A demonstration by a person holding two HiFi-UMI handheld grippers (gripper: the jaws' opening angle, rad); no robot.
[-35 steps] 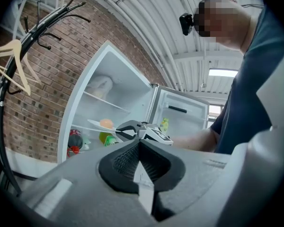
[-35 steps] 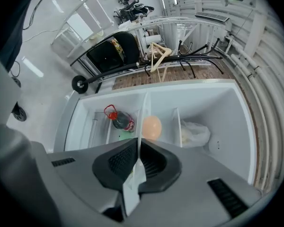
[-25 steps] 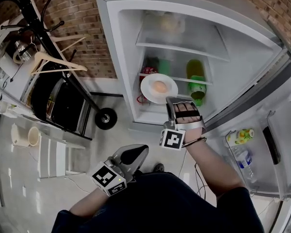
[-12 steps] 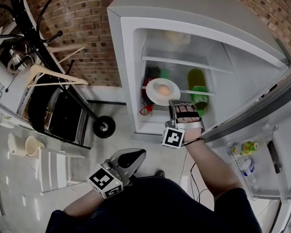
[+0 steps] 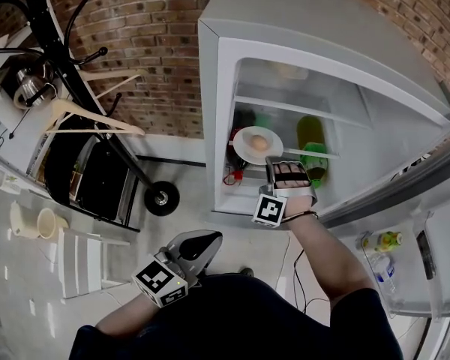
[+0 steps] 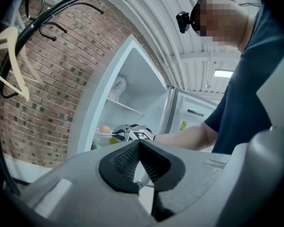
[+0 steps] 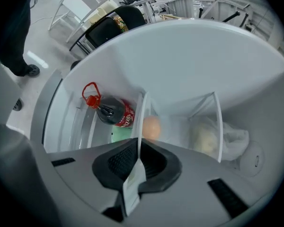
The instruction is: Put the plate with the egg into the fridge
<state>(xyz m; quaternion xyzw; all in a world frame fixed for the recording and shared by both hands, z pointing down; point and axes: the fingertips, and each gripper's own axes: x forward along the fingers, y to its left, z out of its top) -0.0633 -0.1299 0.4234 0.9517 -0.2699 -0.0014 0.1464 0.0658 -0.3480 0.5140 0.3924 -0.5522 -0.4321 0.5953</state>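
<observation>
We hold the plate (image 5: 244, 151) by its near rim in the right tool (image 5: 271, 160), whose jaws are pinched narrow on the thin white edge. In the right gripper view that edge runs straight up from the right tool (image 7: 137, 161) toward 12 o'clock. The egg (image 5: 260, 142) lies on the plate, a little toward 1 o'clock of its middle, and also shows in the right gripper view (image 7: 152, 126). The plate is inside the opening of the fridge (image 5: 300, 40), at the height of the middle shelf (image 5: 326, 153). We cannot tell whether it touches that shelf.

At 9 o'clock of the egg in the right gripper view lies a cola bottle (image 7: 114, 112) with a red cap. At 3 o'clock of the plate in the head view stands a green bottle (image 5: 316, 165). The fridge door (image 5: 416, 223) hangs open at 4 o'clock.

The left tool (image 5: 207, 238) hangs low at 7 o'clock, near our body and well apart from the fridge. Its view shows the left tool (image 6: 139, 161) with jaws together and nothing between them. A coat rack (image 5: 75, 81) with a wooden hanger (image 5: 90, 120) stands at 10 o'clock.
</observation>
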